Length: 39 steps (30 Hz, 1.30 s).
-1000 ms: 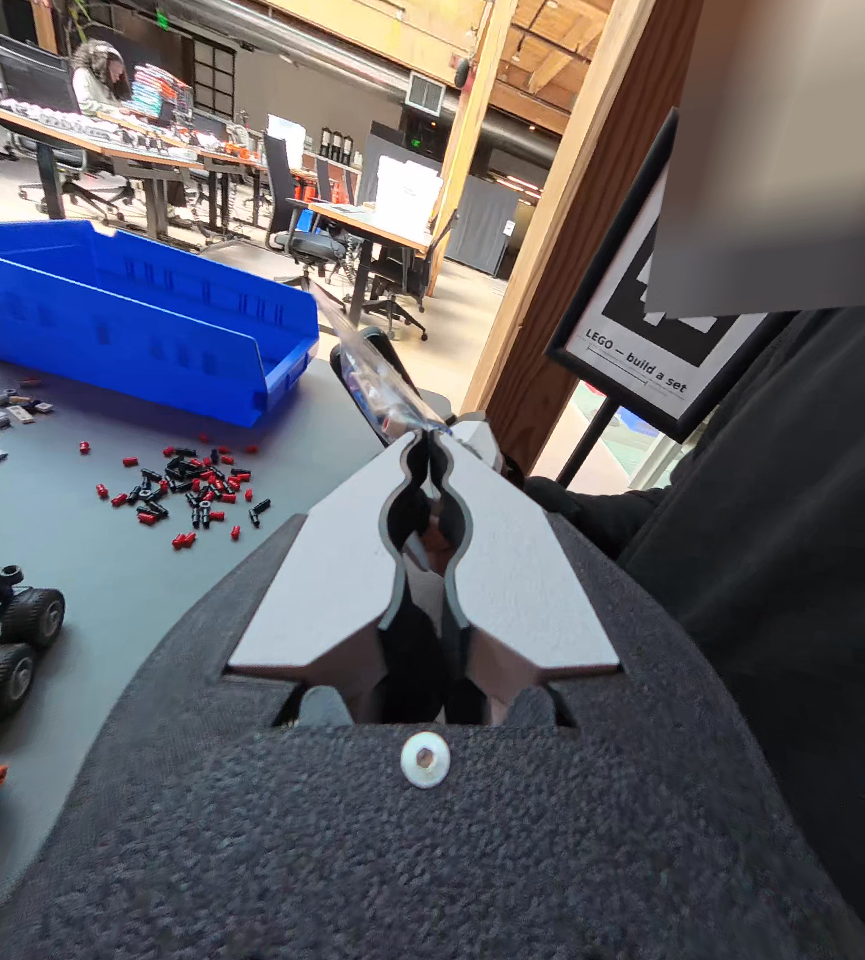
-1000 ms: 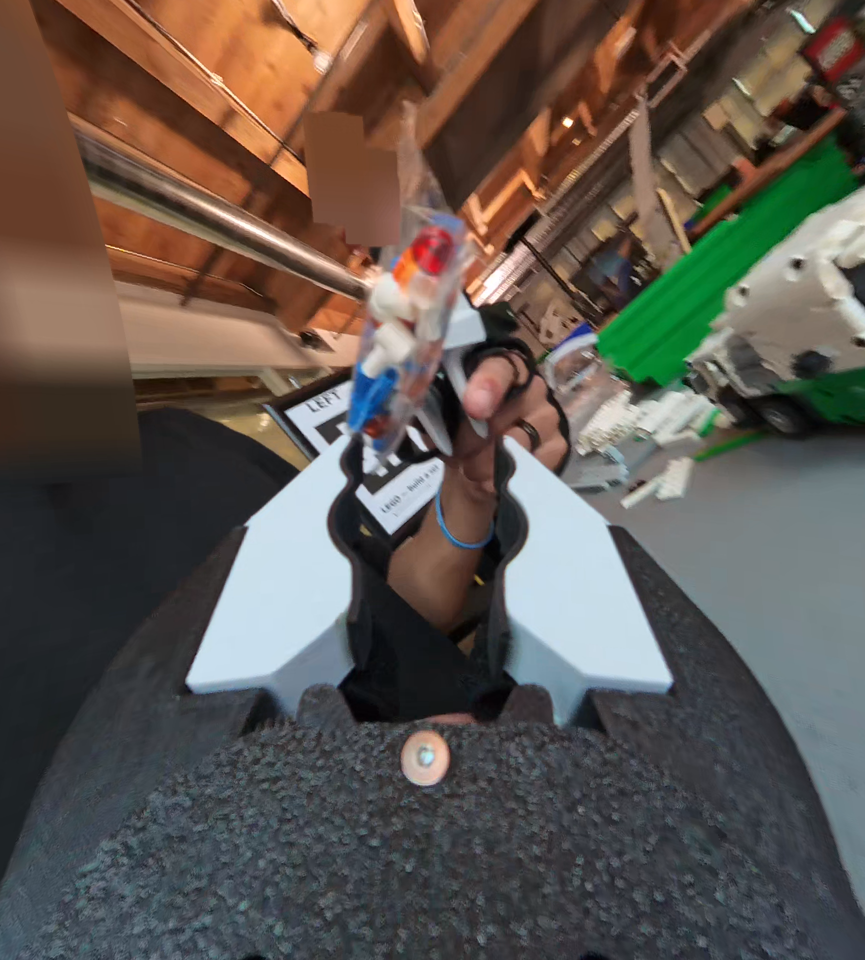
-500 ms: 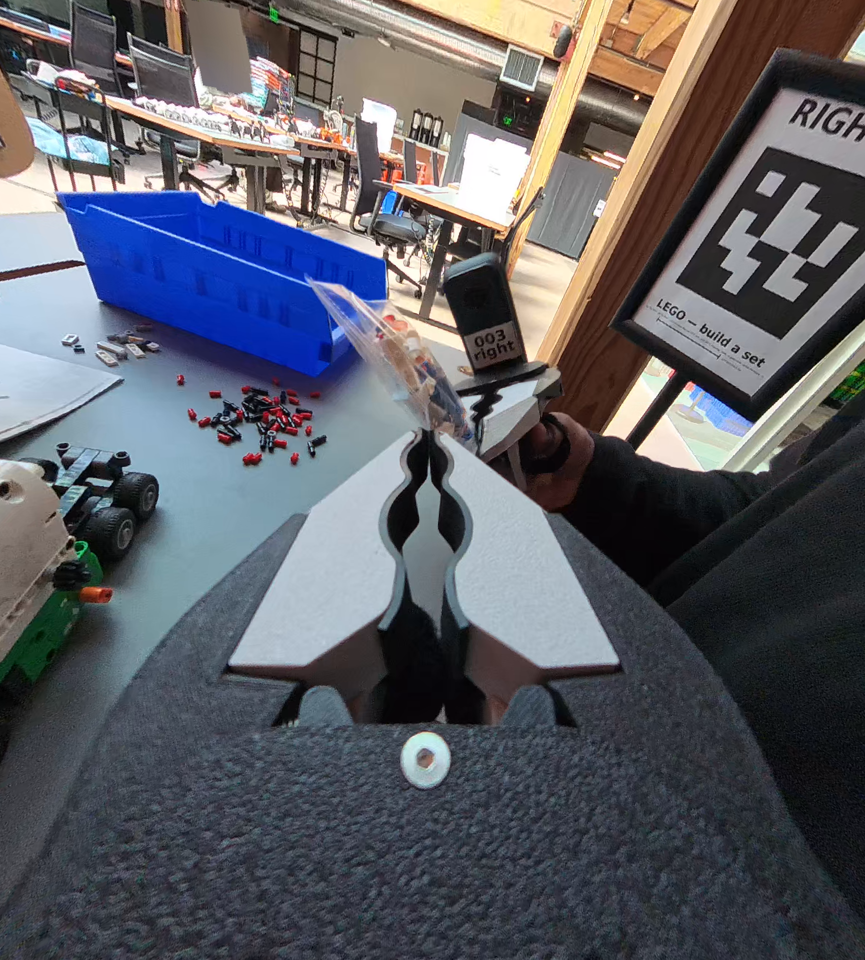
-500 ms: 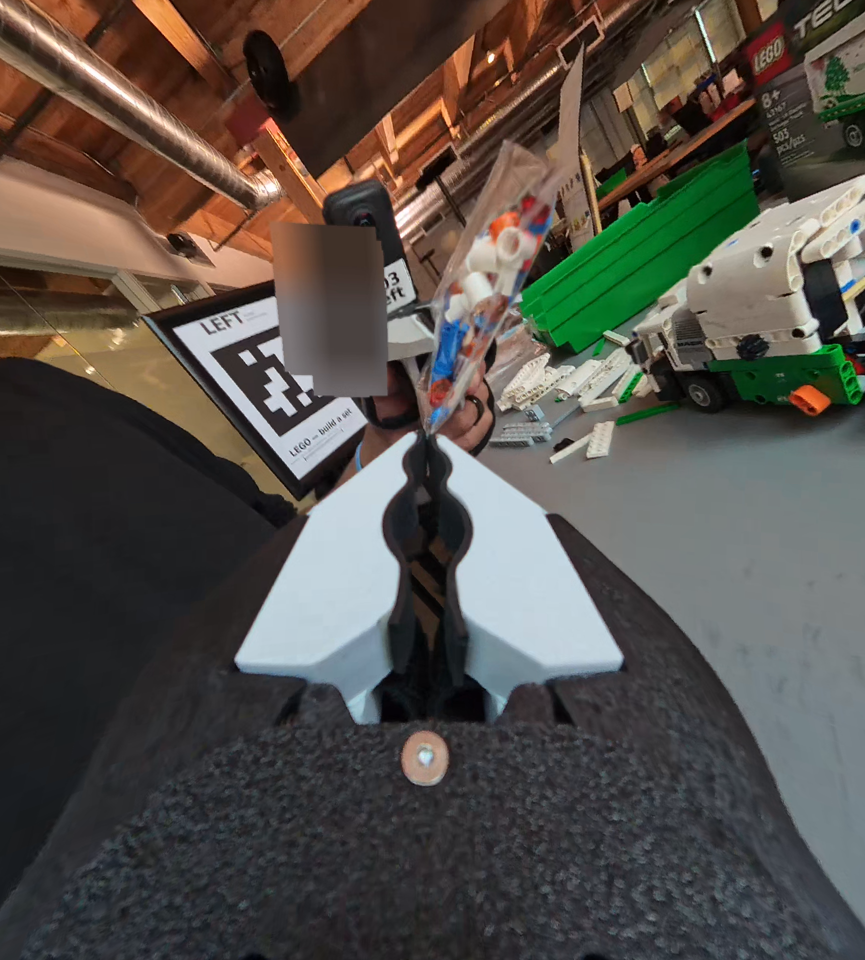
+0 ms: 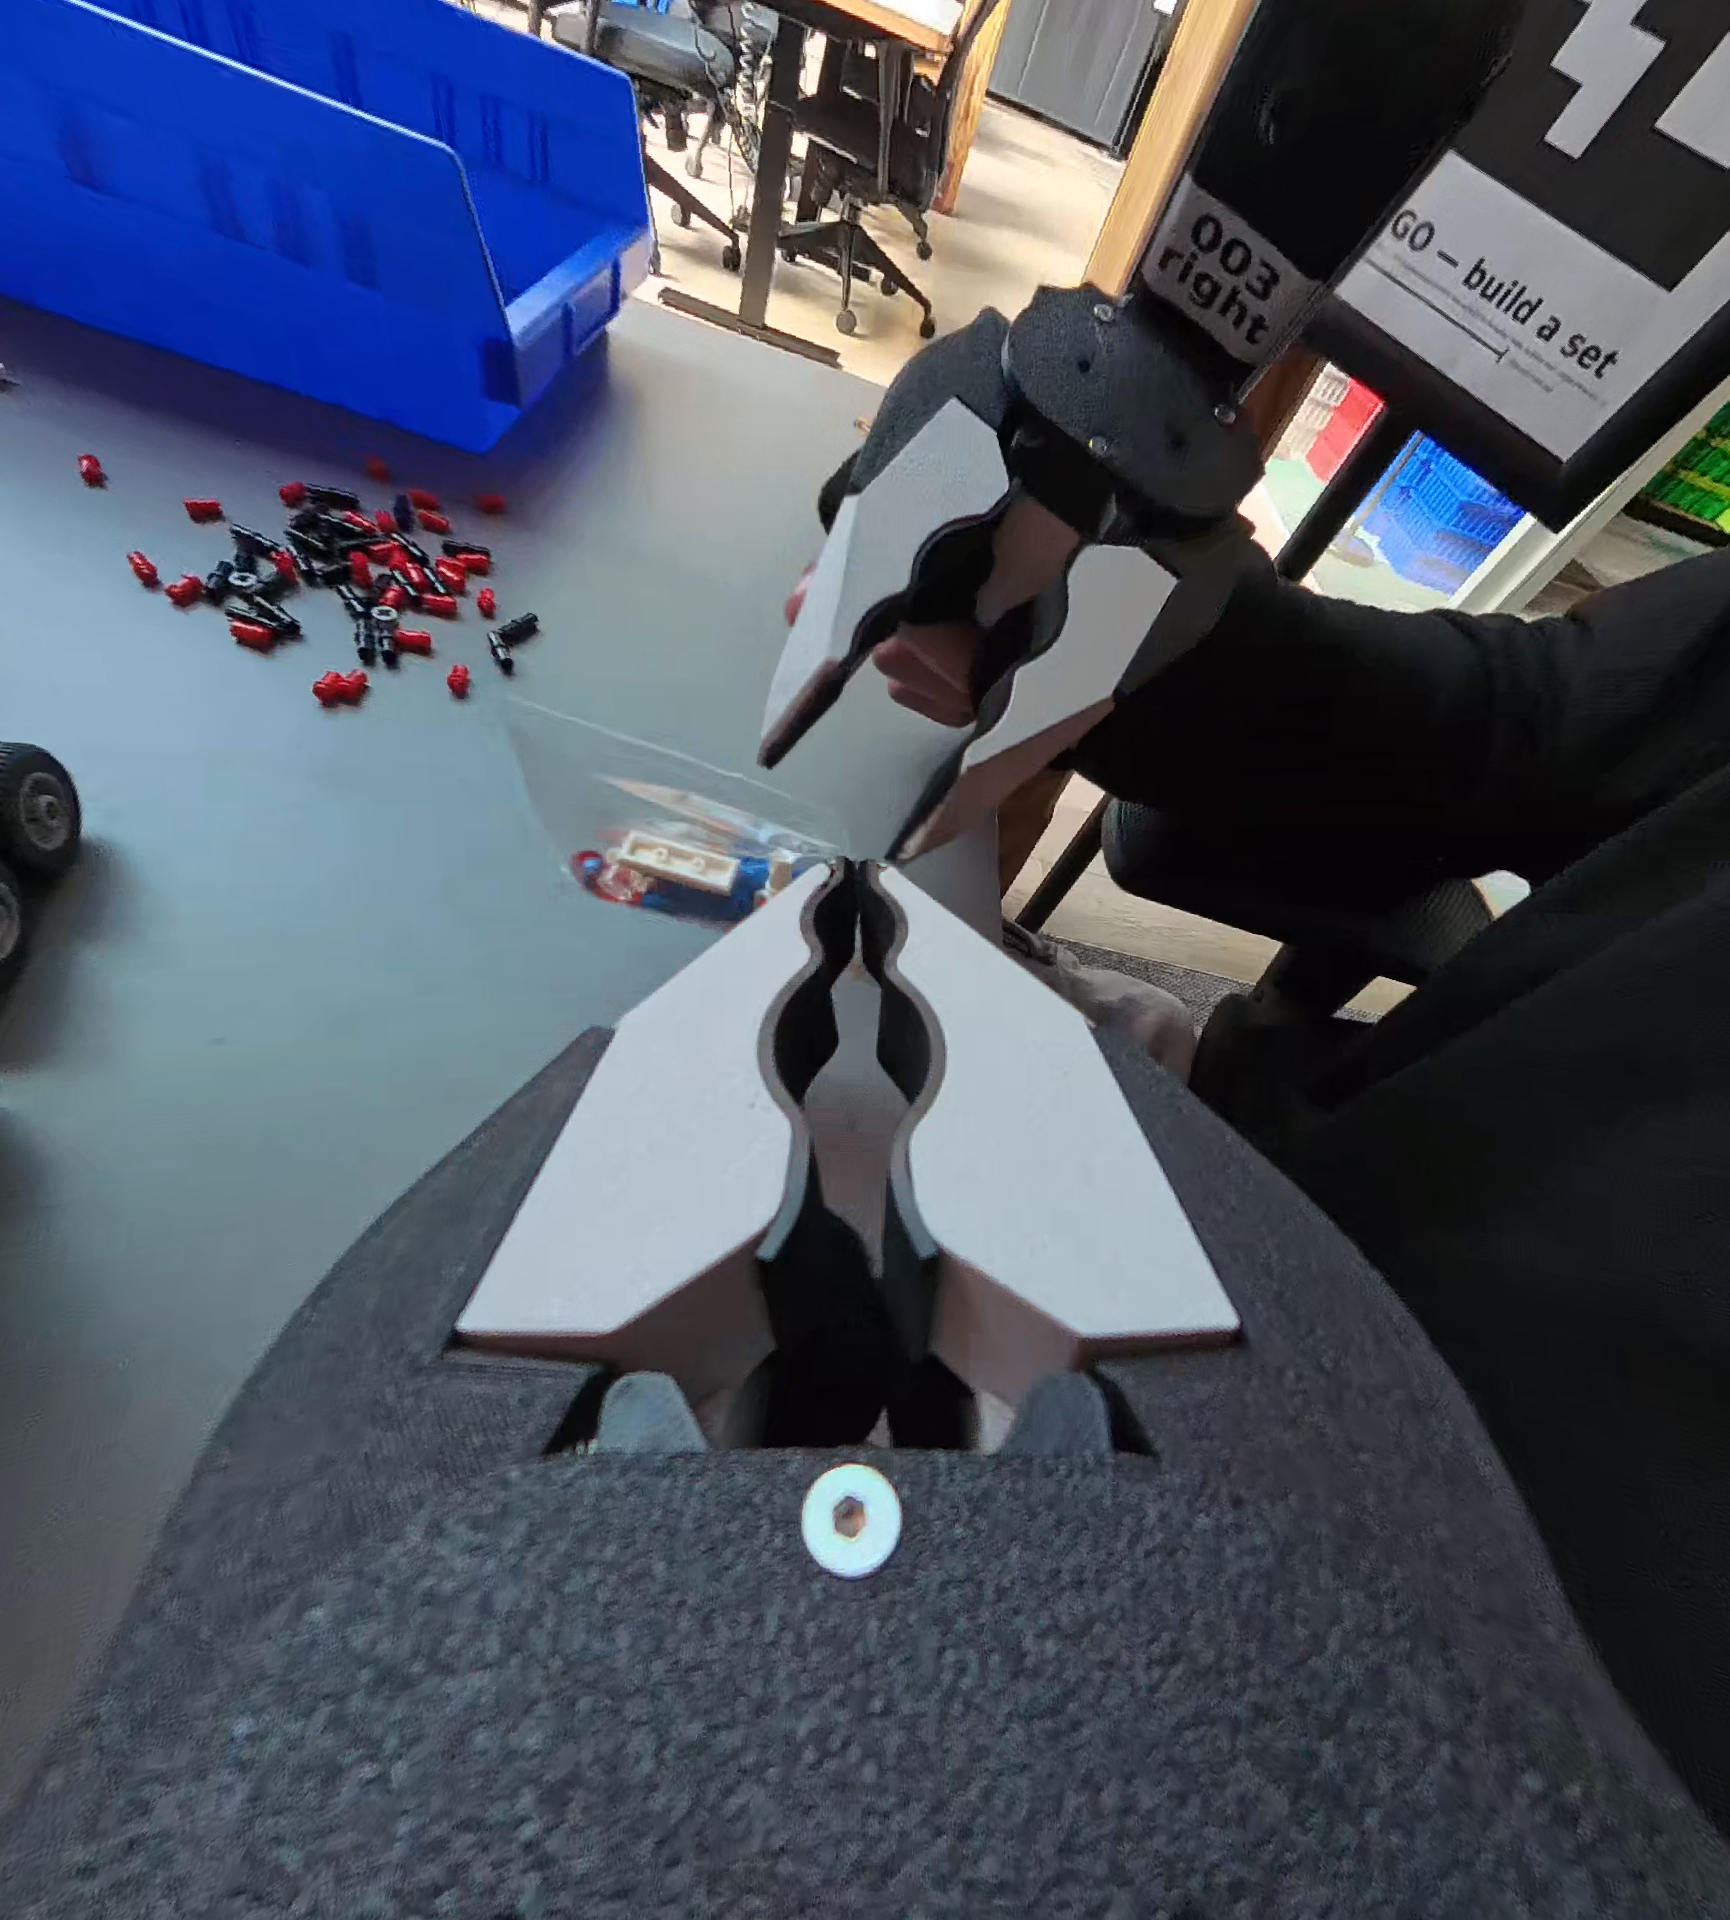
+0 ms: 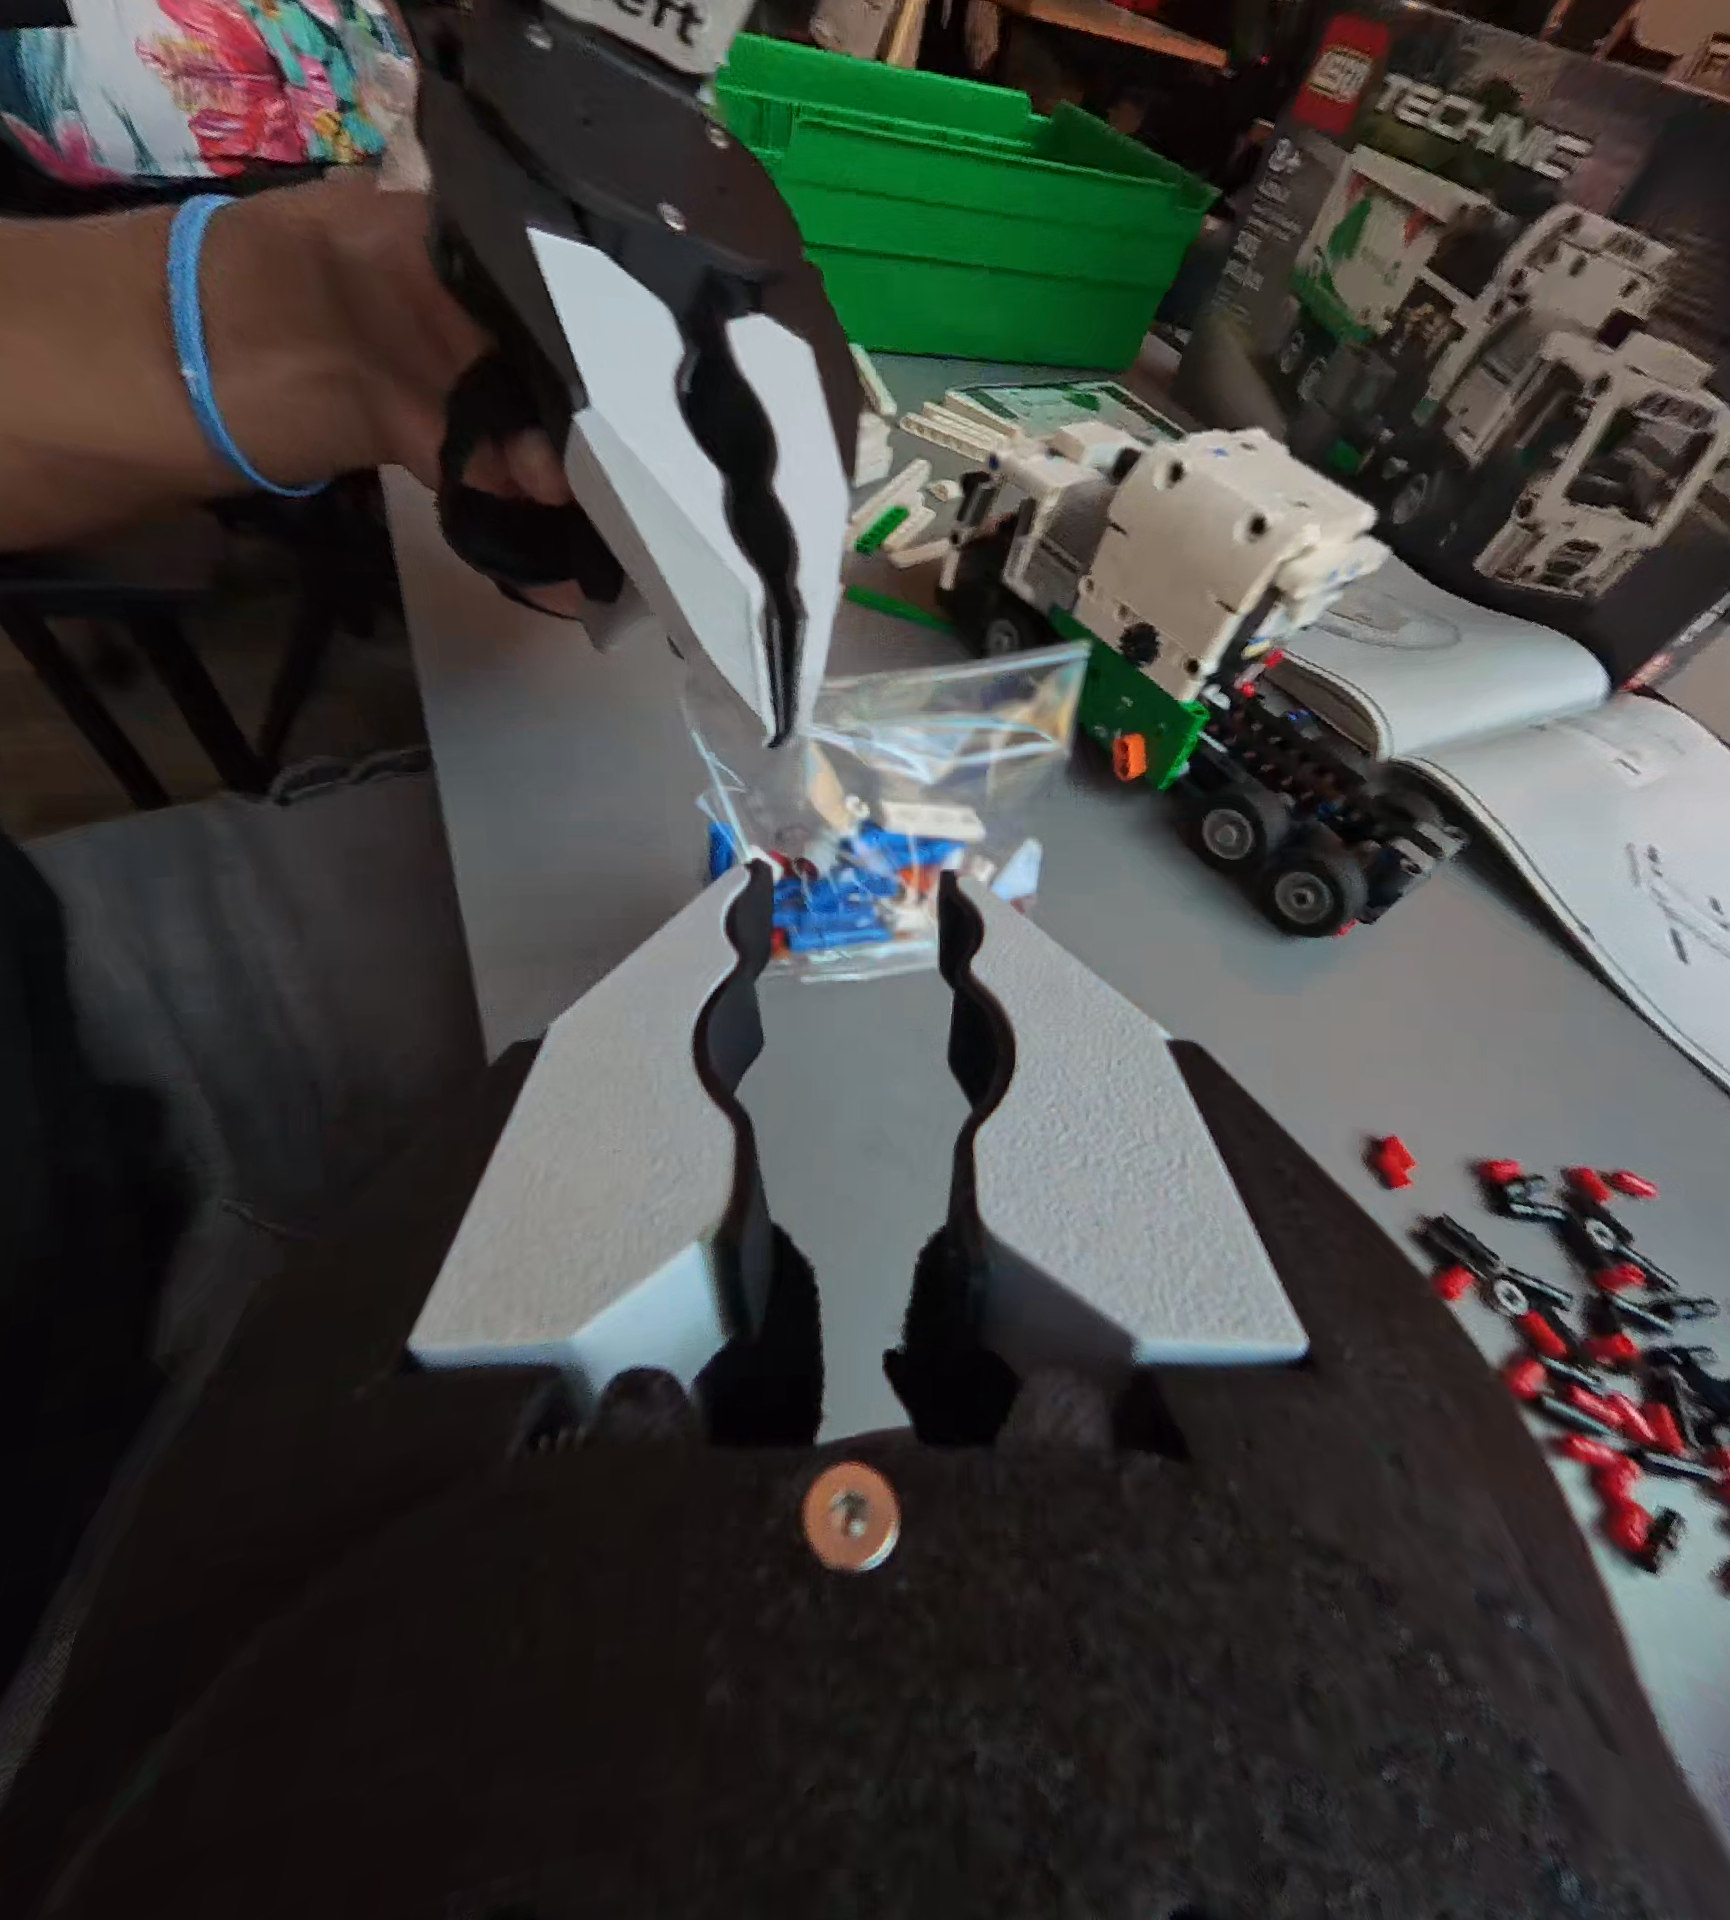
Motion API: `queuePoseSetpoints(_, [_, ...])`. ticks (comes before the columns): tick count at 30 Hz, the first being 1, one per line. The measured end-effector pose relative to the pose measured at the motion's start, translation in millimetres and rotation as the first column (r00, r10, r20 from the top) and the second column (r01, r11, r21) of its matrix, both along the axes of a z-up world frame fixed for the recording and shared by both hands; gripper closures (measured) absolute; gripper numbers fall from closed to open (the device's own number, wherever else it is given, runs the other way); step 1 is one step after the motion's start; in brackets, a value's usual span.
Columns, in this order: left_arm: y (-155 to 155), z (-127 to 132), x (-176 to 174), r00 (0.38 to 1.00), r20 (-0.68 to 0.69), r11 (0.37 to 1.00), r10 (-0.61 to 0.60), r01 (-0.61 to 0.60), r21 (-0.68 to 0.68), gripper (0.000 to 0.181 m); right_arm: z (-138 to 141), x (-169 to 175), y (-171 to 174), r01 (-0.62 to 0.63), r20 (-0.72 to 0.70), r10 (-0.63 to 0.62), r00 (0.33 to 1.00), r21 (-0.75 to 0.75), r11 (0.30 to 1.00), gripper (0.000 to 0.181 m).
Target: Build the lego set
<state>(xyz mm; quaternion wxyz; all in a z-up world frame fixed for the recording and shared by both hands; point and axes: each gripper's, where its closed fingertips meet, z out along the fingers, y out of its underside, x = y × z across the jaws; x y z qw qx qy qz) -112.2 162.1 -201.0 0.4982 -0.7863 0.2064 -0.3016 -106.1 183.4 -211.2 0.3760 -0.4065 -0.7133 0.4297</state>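
Observation:
A clear plastic bag of small blue, white and red Lego parts hangs low over the grey table; I cannot tell whether it touches. My left gripper is shut on the bag's top edge. In the right wrist view it comes down from the upper left, pinching the bag. My right gripper is open, its fingertips on either side of the bag's lower part without gripping it. In the left wrist view it stands just beyond my left fingertips.
A part-built white and green truck stands behind the bag beside an open instruction booklet and the set box. Red and black pins lie scattered. A blue bin and a green bin sit farther back. Both grippers' tips are close together, under 4 cm apart.
Both grippers have come down from the air to just over the table. The right gripper, shut on the bag half a second ago, has opened and let go. The left still holds it.

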Motion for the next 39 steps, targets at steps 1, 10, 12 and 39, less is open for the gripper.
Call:
queuePoseSetpoints(1, [-2, -3, 3, 1.0, -0.016, 1.0, -0.012, 0.012, -0.007, 0.181, -3, 0, -8, -0.044, 0.011, 0.044, 0.999, -0.019, 0.999, 0.15])
queuePoseSetpoints(10, [-23, -26, 15, 0.968, -0.162, 0.979, -0.192, 0.178, -0.097, 0.181, -16, 8, -24, -0.128, 0.066, 0.135, 0.989, -0.103, 0.986, 0.143])
queuePoseSetpoints(12, [-24, -27, 20, 0.962, -0.167, 0.974, -0.216, 0.202, -0.1, 0.181, -23, 6, -25, -0.115, 0.091, 0.122, 0.988, -0.08, 0.99, 0.142])
queuePoseSetpoints(39, [-23, -30, 9, 0.98, -0.154, 0.987, -0.125, 0.108, -0.119, 0.181, -31, 2, -32, -0.028, 0.149, 0.026, 0.988, 0.014, 1.0, 0.148])
